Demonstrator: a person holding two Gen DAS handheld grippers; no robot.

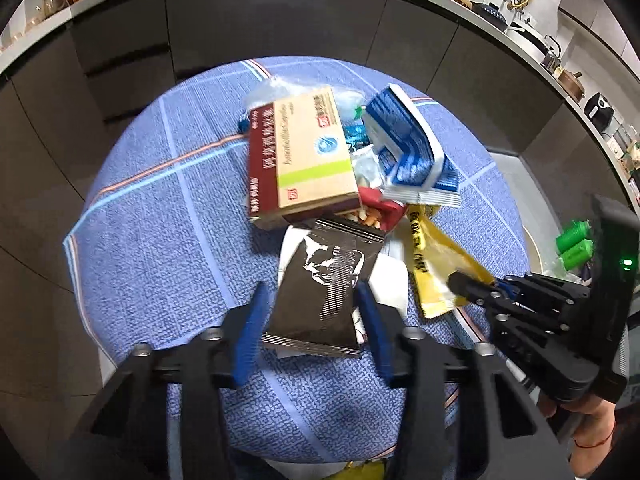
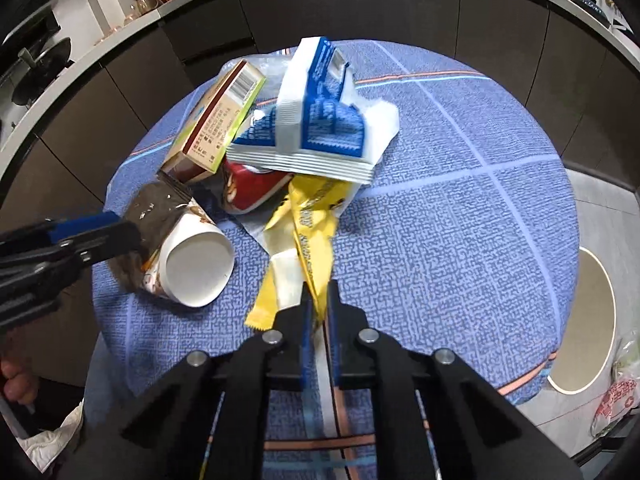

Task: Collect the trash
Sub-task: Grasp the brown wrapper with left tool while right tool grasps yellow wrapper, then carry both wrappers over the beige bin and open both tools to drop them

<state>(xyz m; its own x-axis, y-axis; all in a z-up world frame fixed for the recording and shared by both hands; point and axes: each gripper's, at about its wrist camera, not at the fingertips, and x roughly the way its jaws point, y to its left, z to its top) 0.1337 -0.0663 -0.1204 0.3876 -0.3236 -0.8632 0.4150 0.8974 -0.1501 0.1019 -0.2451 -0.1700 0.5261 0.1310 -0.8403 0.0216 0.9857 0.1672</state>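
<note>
A pile of trash lies on a round table with a blue cloth. My left gripper is open, its fingers on either side of a black foil packet that lies over a white paper cup. My right gripper is shut on a yellow wrapper, also seen in the left wrist view. Behind lie a brown and tan medicine box, a blue and white packet bundle and a red snack wrapper.
Dark cabinets under a grey counter curve behind the table. Green bottles and a plastic bag sit on the floor at the right, by a white round object.
</note>
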